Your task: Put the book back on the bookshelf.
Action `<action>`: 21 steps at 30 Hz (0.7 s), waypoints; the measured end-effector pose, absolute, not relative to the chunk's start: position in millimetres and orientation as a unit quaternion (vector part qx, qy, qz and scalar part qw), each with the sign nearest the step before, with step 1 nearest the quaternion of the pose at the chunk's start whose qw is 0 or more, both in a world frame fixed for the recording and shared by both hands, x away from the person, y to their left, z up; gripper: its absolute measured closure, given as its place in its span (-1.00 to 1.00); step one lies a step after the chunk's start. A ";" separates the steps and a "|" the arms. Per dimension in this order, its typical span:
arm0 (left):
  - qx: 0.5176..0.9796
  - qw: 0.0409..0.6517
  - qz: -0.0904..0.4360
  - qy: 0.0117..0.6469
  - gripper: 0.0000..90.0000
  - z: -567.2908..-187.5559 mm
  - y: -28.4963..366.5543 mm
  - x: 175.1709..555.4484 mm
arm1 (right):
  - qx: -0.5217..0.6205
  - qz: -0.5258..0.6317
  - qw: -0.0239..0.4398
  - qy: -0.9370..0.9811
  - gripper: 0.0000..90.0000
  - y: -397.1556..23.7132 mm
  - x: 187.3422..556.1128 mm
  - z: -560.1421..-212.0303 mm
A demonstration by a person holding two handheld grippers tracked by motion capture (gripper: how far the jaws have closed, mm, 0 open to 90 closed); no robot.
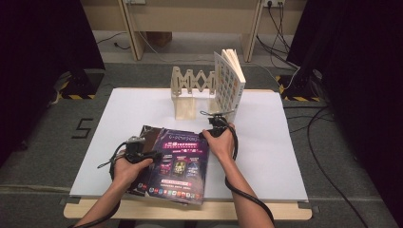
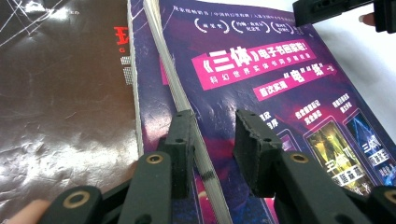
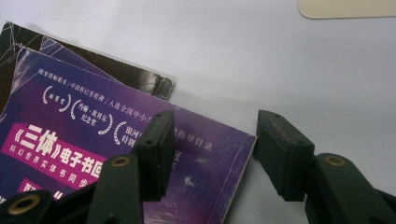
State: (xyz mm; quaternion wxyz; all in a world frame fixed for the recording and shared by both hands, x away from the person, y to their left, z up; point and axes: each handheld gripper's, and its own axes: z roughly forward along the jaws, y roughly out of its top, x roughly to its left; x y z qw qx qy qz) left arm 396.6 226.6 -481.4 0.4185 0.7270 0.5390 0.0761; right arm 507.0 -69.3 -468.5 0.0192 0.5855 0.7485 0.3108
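A purple book (image 1: 180,166) lies on top of a small stack at the near middle of the white board (image 1: 266,142). My left gripper (image 1: 158,154) sits at its left side. In the left gripper view the jaws (image 2: 212,123) stand apart astride the book's page edge (image 2: 187,107), with a gap to the right pad, so it is open. My right gripper (image 1: 207,134) is at the book's far right corner. In the right gripper view it (image 3: 215,126) is open wide, one jaw over the purple cover (image 3: 70,154), the other over bare board.
A dark glossy book (image 2: 60,93) and another purple one (image 2: 149,93) lie under the top book. A wooden accordion rack (image 1: 190,85) stands at the board's far middle with a white book (image 1: 229,83) upright in it. Its pale base (image 3: 345,7) lies beyond the right gripper.
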 end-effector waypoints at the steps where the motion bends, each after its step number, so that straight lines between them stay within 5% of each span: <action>1: 0.729 0.417 0.077 0.537 0.47 -481.2 226.6 396.8 | 0.585 0.313 0.017 0.748 0.04 -69.6 508.3 -469.5; 21: 0.732 0.409 0.085 0.539 0.45 -481.4 223.1 392.9 | 0.613 0.364 -0.012 0.702 0.21 -85.5 494.8 -455.5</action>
